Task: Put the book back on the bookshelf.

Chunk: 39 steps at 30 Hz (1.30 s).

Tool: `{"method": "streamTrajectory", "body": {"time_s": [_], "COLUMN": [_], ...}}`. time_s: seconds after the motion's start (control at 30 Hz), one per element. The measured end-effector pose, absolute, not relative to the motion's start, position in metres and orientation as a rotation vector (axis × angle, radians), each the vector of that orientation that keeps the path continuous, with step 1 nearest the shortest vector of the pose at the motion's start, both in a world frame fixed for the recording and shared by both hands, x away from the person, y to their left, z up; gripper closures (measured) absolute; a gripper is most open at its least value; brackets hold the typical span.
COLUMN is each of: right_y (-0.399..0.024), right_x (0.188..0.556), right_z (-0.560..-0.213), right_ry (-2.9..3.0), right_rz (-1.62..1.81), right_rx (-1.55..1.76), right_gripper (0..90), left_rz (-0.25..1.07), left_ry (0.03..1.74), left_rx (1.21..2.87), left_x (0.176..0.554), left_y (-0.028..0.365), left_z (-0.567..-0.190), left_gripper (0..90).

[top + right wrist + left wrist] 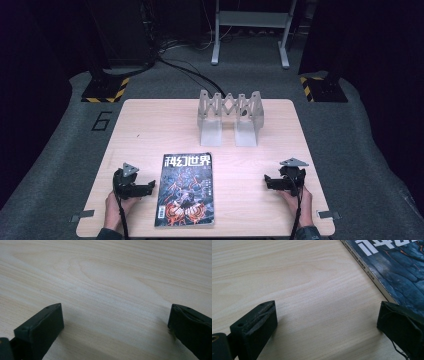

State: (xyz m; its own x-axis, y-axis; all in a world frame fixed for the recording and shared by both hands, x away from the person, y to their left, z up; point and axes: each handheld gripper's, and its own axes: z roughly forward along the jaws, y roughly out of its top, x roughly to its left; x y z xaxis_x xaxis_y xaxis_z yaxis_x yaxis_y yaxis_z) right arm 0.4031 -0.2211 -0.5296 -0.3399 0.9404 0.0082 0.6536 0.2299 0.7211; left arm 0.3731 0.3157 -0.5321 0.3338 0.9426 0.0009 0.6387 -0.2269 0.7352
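Magazine point(186, 190) lies flat, cover up, at the near edge of the surface point(150, 130), between the two grippers, its spine toward the left gripper. Its cover is dark with orange markings and white title characters along the far end. In the left gripper view the spine point(372, 273) runs diagonally across the upper right corner, and one jaw stands in front of the magazine's edge; contact cannot be told.

Left gripper point(142, 188) rests on the surface just beside the magazine's left edge, jaws spread wide, nothing between them except bare wood. Right gripper point(271, 183) rests on the surface well apart from the magazine's right edge, jaws likewise spread wide over bare wood, pointing toward the magazine. A hand holds each gripper from the near side.

Grey metal rack point(230, 117) with a zigzag top stands upright at the far side of the surface, well apart from the magazine
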Motion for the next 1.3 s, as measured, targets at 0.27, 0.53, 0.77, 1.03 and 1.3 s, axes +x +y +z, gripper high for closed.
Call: {"method": "streamTrajectory", "body": {"time_s": [0.27, 0.53, 0.77, 1.03, 1.3], "right_y": [-0.221, -0.221, -0.22, -0.22, -0.221], "right_x": [0.403, 0.404, 0.404, 0.404, 0.404], "right_z": [-0.529, -0.529, -0.529, -0.529, -0.529], "right_ry": [2.08, 2.09, 2.09, 2.091, 2.09], "right_rz": [0.881, 0.883, 0.887, 0.884, 0.886], "right_rx": [1.469, 1.462, 1.466, 1.461, 1.46], "right_gripper": [0.0, 0.0, 0.1, 0.5, 0.9], "left_rz": [0.591, 0.517, 0.471, 0.427, 0.401], "left_ry": [1.389, 1.358, 1.275, 1.222, 1.181], "left_rx": [1.973, 1.918, 1.982, 2.073, 2.108], "left_x": [0.37, 0.361, 0.36, 0.359, 0.353], "left_y": [0.317, 0.312, 0.29, 0.266, 0.255], "left_z": [-0.531, -0.515, -0.51, -0.519, -0.522], "left_gripper": [3.4, 3.0, 0.2, 2.4, 5.6]}}
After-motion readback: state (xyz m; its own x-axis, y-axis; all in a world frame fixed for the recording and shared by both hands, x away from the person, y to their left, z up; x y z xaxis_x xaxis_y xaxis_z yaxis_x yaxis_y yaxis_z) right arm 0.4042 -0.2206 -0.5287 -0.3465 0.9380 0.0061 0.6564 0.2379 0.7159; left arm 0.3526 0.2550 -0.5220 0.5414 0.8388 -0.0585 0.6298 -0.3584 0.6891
